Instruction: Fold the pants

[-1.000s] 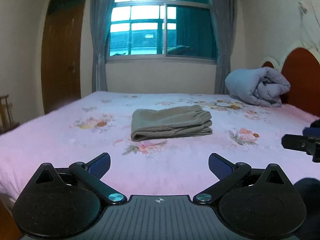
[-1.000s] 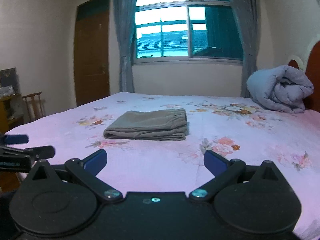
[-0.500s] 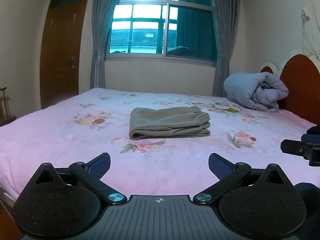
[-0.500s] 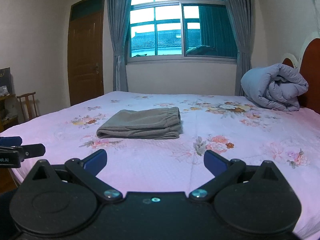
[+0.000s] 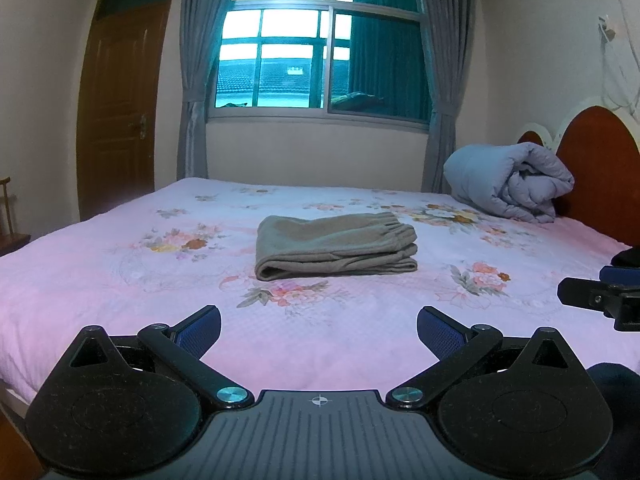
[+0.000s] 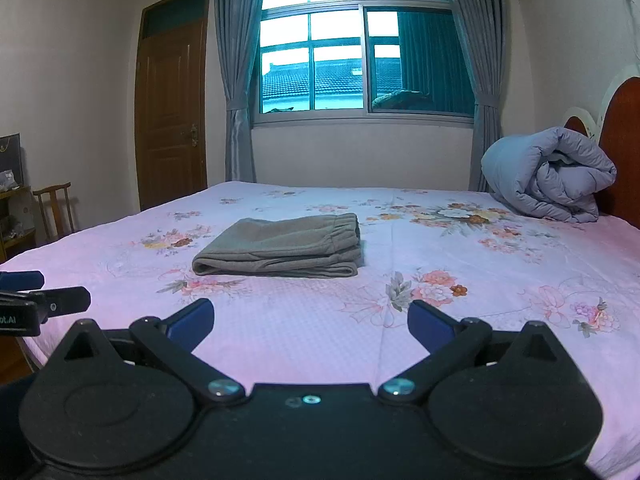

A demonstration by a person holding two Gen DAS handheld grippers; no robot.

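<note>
pants unchanged, folded — both grippers retreated.

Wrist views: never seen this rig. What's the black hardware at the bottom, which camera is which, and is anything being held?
No robot arm here: a person holds one two-finger gripper in each hand, and each carries a fisheye camera looking forward along its fingers. The black linkage with blue pads at the bottom of each picture is that camera's own gripper. The left wrist view shows the left gripper, with the other one poking in at the right edge. The right wrist view shows the right gripper. Both stand open and hold nothing. On the floral bedsheet lie the folded grey-brown pants, apart from both grippers. A rolled blue-grey quilt sits by the headboard.
</note>
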